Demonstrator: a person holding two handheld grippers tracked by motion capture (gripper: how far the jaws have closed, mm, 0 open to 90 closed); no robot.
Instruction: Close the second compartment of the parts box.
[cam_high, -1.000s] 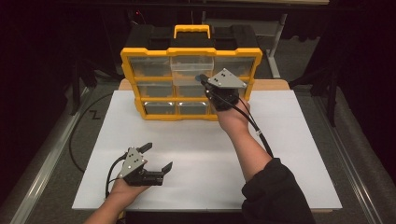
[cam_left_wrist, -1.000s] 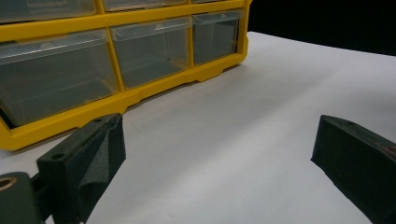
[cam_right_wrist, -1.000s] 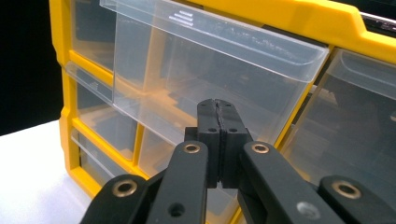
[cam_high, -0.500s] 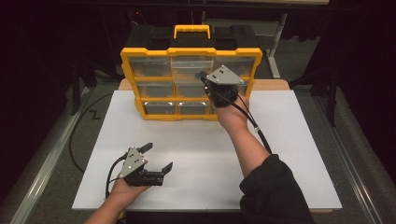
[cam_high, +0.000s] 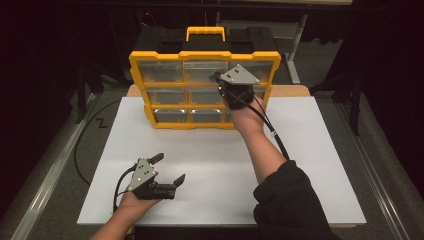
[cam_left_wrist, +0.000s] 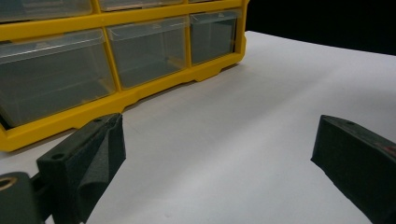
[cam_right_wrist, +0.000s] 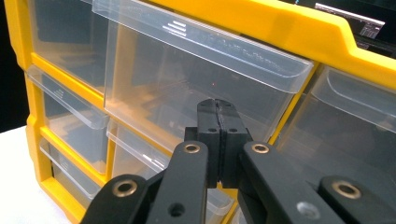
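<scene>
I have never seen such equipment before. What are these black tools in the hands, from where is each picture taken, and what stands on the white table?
No robot is here: a person holds a hand-operated gripper in each hand, each with two black fingers. The high view looks down from above the person's side. The other two pictures come from small cameras riding on the grippers, looking along their fingers.

On the white table stands a yellow organizer case with clear plastic drawers.

The left gripper rests low near the table's front edge, its fingers wide apart and empty. The right gripper is raised against a clear drawer in the case; its fingers are pressed together, and nothing is visibly held between them.
</scene>
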